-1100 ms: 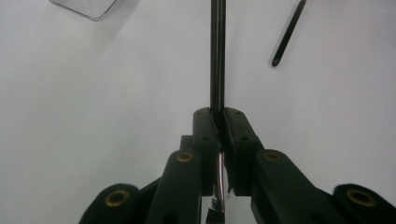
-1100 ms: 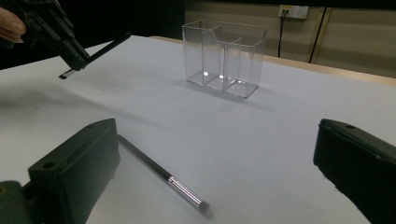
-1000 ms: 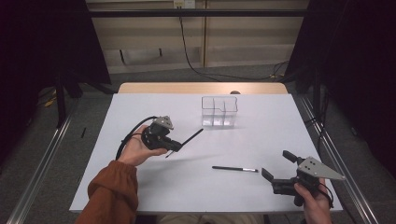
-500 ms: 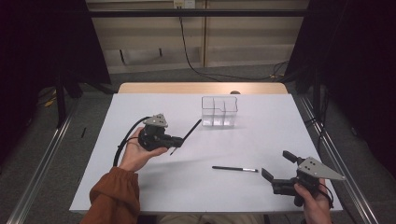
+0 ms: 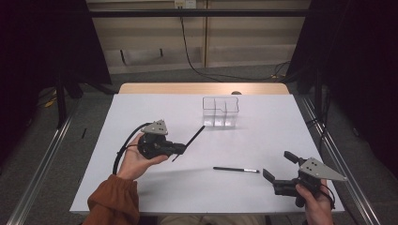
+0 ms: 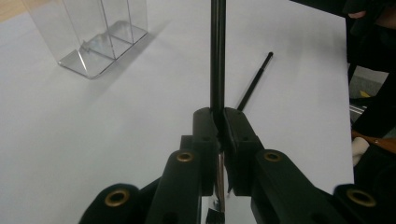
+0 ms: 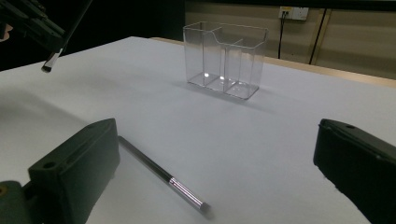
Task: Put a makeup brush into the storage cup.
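Left jaws: clenched on a thin black brush [image 6: 217, 56], pinched between the two pads in the left gripper view.
Left gripper [image 5: 180, 149]: held above the table in an upturned palm, a grey three-cornered plate on top and a cable looping off to its left in the high view.
Held brush: slanted, its long black handle pointing up and toward the clear organizer [image 5: 220, 112], its bristled end hanging below the jaws in the right gripper view.
Right jaws: released, standing wide apart with only the tabletop between them.
Right gripper [image 5: 278, 168]: low at the near right corner of the table, gripped from below by the right hand [image 5: 315, 202].
Second brush [image 5: 236, 169]: lying flat on the white table [image 5: 263, 140], just left of the right gripper, silver ferrule toward that gripper.
Clear organizer: upright toward the far middle of the table, a divider splitting it into compartments, well apart from both brushes.
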Tool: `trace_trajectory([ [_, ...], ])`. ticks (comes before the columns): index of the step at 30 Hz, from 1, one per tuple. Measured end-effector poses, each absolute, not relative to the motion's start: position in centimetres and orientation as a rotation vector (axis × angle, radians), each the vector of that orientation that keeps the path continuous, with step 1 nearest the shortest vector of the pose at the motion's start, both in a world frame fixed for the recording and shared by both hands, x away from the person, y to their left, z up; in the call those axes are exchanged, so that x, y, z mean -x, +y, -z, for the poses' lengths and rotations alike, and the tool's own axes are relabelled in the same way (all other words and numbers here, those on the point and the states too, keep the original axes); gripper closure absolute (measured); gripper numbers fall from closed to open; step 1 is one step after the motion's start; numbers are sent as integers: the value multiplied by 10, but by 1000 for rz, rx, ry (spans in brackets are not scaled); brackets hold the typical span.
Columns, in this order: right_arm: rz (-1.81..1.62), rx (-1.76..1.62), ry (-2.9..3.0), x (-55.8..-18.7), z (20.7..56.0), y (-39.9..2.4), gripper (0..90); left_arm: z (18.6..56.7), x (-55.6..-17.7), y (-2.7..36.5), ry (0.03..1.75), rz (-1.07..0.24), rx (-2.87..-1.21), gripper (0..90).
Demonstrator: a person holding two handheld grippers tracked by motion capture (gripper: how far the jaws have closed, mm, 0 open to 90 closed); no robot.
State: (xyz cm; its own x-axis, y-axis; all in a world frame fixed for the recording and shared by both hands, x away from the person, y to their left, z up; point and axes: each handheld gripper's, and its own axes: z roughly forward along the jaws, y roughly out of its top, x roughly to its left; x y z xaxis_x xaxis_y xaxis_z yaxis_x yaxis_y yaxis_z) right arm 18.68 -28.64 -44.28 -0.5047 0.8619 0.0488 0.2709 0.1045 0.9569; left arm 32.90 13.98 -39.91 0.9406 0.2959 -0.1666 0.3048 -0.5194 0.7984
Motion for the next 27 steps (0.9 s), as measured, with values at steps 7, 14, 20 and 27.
trace_trajectory([
  [7,-1415,-1078,1865,-187,442,-282,0,397,-320,136,408,22,-2147,842],
  [14,-1431,-1050,1880,-191,438,-276,0,399,-315,132,390,39,-2163,842],
  [20,-1448,-1027,1902,-195,433,-272,0,400,-311,126,387,64,-2172,842],
  [27,-1466,-984,1946,-205,427,-264,0,400,-307,120,367,68,-2191,843],
])
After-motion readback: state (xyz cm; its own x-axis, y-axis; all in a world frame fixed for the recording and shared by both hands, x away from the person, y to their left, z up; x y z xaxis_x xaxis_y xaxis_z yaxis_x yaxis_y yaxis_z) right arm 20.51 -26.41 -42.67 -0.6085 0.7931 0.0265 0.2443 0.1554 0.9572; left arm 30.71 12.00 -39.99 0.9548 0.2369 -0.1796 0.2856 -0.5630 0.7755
